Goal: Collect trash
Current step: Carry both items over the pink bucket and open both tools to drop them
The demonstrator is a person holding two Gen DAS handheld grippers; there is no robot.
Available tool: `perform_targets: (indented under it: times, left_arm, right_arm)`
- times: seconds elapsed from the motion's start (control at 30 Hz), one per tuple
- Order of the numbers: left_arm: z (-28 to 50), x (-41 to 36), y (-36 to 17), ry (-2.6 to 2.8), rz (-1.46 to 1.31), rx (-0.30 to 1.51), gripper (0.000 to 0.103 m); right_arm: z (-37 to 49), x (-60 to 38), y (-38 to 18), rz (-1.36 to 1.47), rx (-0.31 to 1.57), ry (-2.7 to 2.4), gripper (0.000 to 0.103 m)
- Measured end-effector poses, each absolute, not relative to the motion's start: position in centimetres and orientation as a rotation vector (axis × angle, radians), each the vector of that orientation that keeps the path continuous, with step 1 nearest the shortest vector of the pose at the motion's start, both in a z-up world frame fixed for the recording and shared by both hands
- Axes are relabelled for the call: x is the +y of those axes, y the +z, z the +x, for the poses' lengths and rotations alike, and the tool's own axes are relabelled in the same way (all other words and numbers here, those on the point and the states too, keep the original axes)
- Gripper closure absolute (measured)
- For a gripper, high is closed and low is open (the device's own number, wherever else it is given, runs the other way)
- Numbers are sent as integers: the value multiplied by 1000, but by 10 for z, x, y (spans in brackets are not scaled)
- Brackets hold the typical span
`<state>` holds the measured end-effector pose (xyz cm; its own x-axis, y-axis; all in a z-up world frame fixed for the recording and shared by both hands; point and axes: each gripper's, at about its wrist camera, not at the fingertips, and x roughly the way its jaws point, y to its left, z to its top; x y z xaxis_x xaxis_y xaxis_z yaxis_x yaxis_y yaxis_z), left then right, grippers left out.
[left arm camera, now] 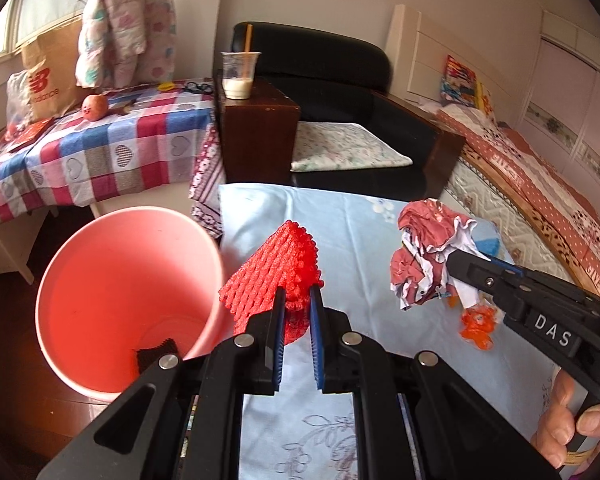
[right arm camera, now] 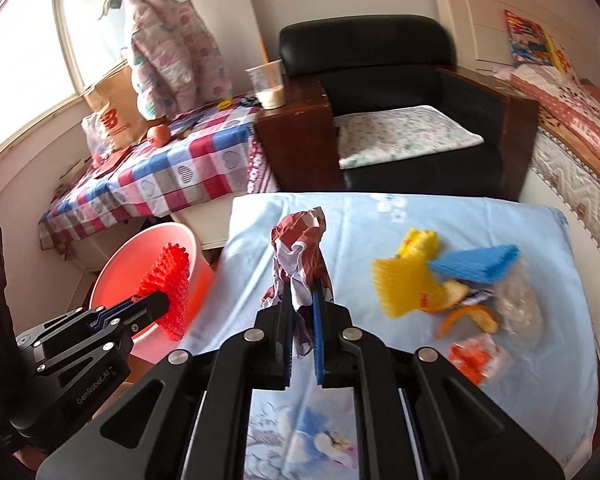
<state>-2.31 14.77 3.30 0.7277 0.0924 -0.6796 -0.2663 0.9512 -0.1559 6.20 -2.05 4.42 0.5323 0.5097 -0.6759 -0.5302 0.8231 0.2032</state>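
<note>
- Left gripper (left arm camera: 297, 300): clenched on a red foam net sleeve (left arm camera: 278, 276); the sleeve stands up from the blue pads, held above the left edge of the table, just beside the bin's rim.
- Right gripper (right arm camera: 302, 294): clenched on a crumpled red-and-white paper wad (right arm camera: 300, 252); the wad sticks up past the fingertips, held above the middle of the table.
- Pink plastic bin (left arm camera: 80, 248): on the floor against the left edge of the table, mouth open; one small dark scrap (left arm camera: 156, 354) lies on its bottom.
- Table (right arm camera: 380, 216): covered with a pale blue floral cloth.
- Loose trash toward the right edge of the table, touching or overlapping in one heap: yellow foam net (right arm camera: 400, 276), blue foam net (right arm camera: 480, 262), orange peel (right arm camera: 470, 318), clear plastic bag (right arm camera: 518, 306), orange-and-white wrapper (right arm camera: 476, 356). This part of the right view is blurred.
- Person's hand (left arm camera: 564, 426): fingers wrapped around the right gripper's handle, at the lower right of the left view.
- Black armchair (right arm camera: 380, 52): beyond the far edge of the table, a folded floral cloth on its seat.
- Plastic cup (left arm camera: 239, 76): on the armchair's wooden armrest, upright, with a straw and a little pale liquid.
- Side table with checked cloth (left arm camera: 100, 152): beyond the bin, carrying a brown paper bag (left arm camera: 50, 76) and a round red fruit (left arm camera: 95, 107).
</note>
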Motion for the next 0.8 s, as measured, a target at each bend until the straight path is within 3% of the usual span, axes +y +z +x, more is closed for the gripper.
perform_targets:
  times: [0.8]
  left_arm:
    - [-54,264,15,456,-367,728,93]
  right_arm:
    - [58,116,41,-118,823,831,95]
